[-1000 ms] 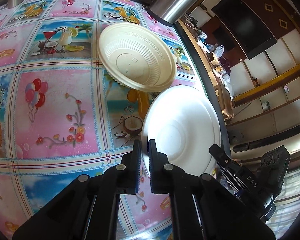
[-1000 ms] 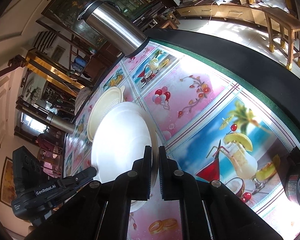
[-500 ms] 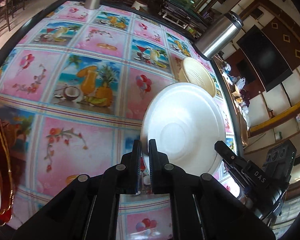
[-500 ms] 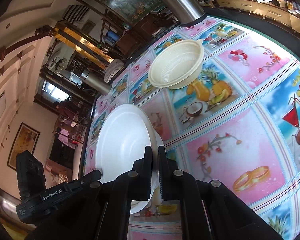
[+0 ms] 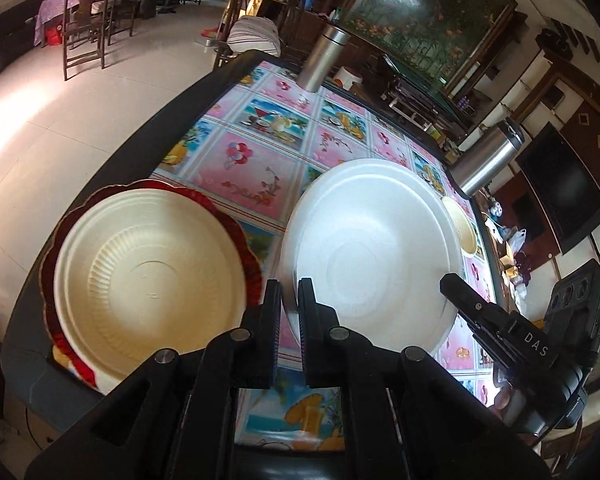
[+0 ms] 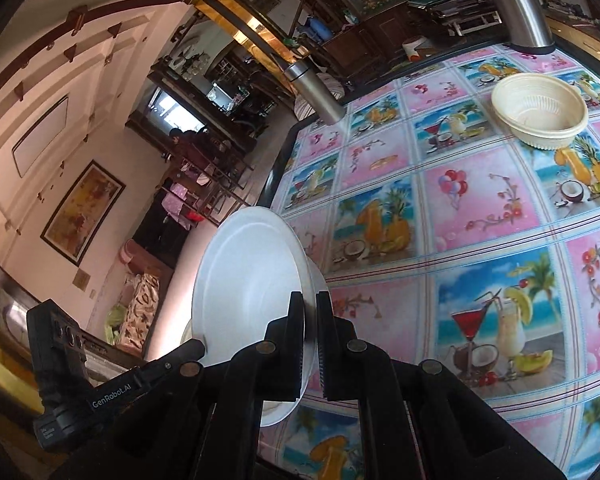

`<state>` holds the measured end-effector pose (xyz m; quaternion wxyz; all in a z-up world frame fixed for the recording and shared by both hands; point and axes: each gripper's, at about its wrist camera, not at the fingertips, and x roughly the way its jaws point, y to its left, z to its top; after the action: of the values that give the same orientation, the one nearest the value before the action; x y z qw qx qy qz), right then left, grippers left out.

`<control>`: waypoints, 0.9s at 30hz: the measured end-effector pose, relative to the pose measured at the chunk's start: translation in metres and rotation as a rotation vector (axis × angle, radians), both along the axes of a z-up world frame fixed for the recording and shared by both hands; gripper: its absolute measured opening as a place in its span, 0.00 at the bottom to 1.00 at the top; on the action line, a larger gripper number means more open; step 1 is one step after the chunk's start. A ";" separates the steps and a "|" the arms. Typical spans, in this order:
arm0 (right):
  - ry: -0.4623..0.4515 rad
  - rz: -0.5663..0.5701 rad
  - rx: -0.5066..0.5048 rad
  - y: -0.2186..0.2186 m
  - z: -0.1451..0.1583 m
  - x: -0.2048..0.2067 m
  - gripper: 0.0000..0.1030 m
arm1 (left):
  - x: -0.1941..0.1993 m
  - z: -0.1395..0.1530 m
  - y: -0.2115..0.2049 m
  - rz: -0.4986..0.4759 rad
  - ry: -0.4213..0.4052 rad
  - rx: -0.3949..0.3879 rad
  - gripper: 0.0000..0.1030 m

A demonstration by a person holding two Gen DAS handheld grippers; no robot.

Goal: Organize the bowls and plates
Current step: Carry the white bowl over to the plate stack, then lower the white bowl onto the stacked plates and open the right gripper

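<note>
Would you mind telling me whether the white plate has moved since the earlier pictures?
Yes. The white plate, gripped by both grippers, has travelled away from the cream bowl and now sits beside the cream plate on the red plate.

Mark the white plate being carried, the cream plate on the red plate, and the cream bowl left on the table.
white plate (image 5: 374,240), left wrist view, centre of its face.
cream plate (image 5: 148,284), left wrist view, flat middle.
cream bowl (image 6: 540,110), right wrist view, inside bottom.

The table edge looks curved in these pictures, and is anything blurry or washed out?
Left wrist view: fisheye bends the table edge; sunlit floor is washed out; white plate bright, its rim slightly smeared. Right wrist view: tablecloth grid bulges; the plate's rim is motion-blurred.
</note>
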<state>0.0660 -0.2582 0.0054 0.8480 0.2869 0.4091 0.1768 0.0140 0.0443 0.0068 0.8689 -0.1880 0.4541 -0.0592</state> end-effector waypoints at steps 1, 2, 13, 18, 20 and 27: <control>-0.006 0.021 -0.004 0.012 0.002 0.000 0.06 | -0.005 0.002 0.010 0.019 -0.005 0.004 0.06; -0.011 0.042 -0.007 0.023 0.004 0.000 0.06 | -0.010 0.003 0.018 0.037 -0.010 0.011 0.06; 0.021 0.224 -0.025 0.120 -0.002 0.007 0.06 | -0.040 0.001 0.091 0.182 -0.006 0.037 0.06; 0.048 0.251 -0.054 0.143 -0.013 0.011 0.06 | -0.041 -0.010 0.101 0.191 0.024 0.035 0.06; 0.063 0.258 -0.066 0.150 -0.018 0.012 0.06 | -0.039 -0.014 0.104 0.194 0.034 0.032 0.06; 0.089 0.272 -0.094 0.164 -0.029 0.012 0.06 | -0.043 -0.026 0.112 0.191 0.062 0.011 0.07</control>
<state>0.0782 -0.0943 -0.0238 0.8097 0.1962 0.4892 0.2579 -0.0292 0.1560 -0.0191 0.8571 -0.2273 0.4611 0.0321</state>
